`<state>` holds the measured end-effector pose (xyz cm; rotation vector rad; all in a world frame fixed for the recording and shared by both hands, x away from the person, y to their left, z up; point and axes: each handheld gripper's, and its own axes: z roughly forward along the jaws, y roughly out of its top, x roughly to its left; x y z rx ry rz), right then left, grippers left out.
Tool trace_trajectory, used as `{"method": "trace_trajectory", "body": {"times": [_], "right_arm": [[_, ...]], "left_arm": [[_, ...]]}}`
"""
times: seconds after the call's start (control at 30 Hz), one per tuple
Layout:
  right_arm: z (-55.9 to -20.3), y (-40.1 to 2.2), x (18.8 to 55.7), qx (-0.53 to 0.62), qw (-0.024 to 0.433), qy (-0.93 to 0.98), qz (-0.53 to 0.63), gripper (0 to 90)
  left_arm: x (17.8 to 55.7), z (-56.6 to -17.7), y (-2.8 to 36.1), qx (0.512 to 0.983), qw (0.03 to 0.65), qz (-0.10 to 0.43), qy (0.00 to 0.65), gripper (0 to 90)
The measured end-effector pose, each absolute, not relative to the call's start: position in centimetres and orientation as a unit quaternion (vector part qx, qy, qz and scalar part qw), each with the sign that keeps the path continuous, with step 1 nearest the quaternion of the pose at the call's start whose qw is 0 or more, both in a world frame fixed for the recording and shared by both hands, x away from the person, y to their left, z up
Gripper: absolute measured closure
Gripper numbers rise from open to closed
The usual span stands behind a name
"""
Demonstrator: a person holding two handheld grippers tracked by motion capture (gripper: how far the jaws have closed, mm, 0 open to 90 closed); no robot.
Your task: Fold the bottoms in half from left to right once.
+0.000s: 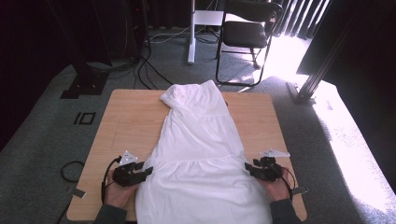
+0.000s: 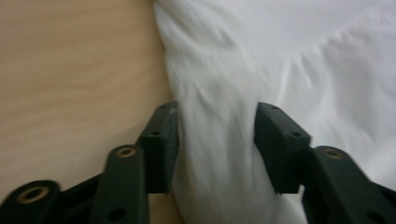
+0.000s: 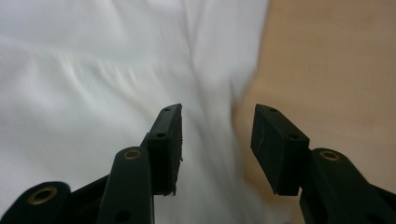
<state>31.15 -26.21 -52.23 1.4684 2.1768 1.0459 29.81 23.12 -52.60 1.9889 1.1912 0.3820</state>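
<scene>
High view: you have a white garment point(image 1: 201, 154) spread lengthwise down the middle of the wooden tabletop point(image 1: 130, 126), its narrow end bunched toward the far edge and its wide end running off the near edge between your forearms. Your left claw point(image 1: 148, 171) sits at the garment's left border near the near edge, and your right claw point(image 1: 249, 169) sits at the right border, level with it. Both point inward toward the cloth.

Left gripper view: your left claw point(image 2: 217, 140) has its jaws apart, and a raised fold of the garment's edge point(image 2: 219, 93) lies in the gap between them, with bare wood point(image 2: 74, 84) off to the left. Whether the pads touch the fabric is too blurred to tell.

Right gripper view: your right claw point(image 3: 217, 140) is also spread wide, straddling the garment's border point(image 3: 210, 93), so white cloth lies under one jaw and wood point(image 3: 336, 70) under the other.

Beyond the tabletop, a black folding chair point(image 1: 250, 32) stands on grey carpet point(image 1: 42, 140).
</scene>
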Motion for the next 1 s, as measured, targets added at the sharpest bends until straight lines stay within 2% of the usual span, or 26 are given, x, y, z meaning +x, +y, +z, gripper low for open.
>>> {"method": "trace_trajectory", "body": {"times": [0.07, 0.13, 0.23, 0.27, 0.33, 0.43, 0.5, 0.57, 0.63, 0.7, 0.77, 0.93, 1.0], "right_arm": [[-51.0, -25.5, 32.7, 0.490, 0.163, 0.764, 0.388, 58.0], [-50.3, -24.4, 34.8, 0.479, 0.157, 0.774, 0.383, 70.8], [-50.5, -22.1, 38.0, 0.458, 0.148, 0.796, 0.366, 76.4], [-50.8, -21.4, 38.9, 0.456, 0.142, 0.800, 0.363, 75.0], [-51.6, -20.2, 40.5, 0.460, 0.129, 0.804, 0.354, 64.3], [-52.4, -19.5, 41.8, 0.475, 0.101, 0.793, 0.367, 55.1], [-52.6, -19.1, 41.8, 0.474, 0.081, 0.792, 0.376, 49.8], [-53.1, -18.5, 41.7, 0.473, 0.083, 0.806, 0.347, 48.7], [-53.4, -18.1, 41.6, 0.463, 0.080, 0.819, 0.328, 55.0], [-53.4, -17.9, 41.3, 0.462, 0.098, 0.829, 0.301, 77.5], [-52.8, -17.8, 40.8, 0.449, 0.108, 0.831, 0.311, 89.4], [-49.8, -18.1, 39.5, 0.421, 0.148, 0.830, 0.334, 90.0], [-48.0, -18.8, 39.0, 0.417, 0.194, 0.817, 0.347, 90.0]], "left_arm": [[30.6, -51.9, 23.2, 0.775, 0.393, 0.158, 0.469, 48.8], [31.5, -51.4, 23.2, 0.772, 0.394, 0.167, 0.470, 48.6], [32.8, -51.0, 23.0, 0.771, 0.393, 0.171, 0.471, 48.0], [33.1, -50.9, 22.9, 0.771, 0.392, 0.172, 0.472, 47.5], [33.6, -50.7, 22.7, 0.773, 0.391, 0.173, 0.469, 47.5], [34.0, -50.5, 22.4, 0.775, 0.392, 0.175, 0.464, 47.4], [34.1, -50.4, 22.2, 0.777, 0.391, 0.177, 0.461, 47.1], [34.3, -50.5, 22.0, 0.779, 0.390, 0.176, 0.459, 46.9], [34.5, -50.7, 21.8, 0.781, 0.385, 0.176, 0.459, 46.8], [34.7, -50.8, 21.6, 0.780, 0.386, 0.174, 0.461, 46.7], [34.9, -50.9, 21.4, 0.780, 0.387, 0.174, 0.460, 46.7], [35.4, -51.2, 20.5, 0.781, 0.389, 0.165, 0.460, 46.0], [35.5, -51.5, 20.0, 0.785, 0.385, 0.162, 0.456, 45.8]]}}
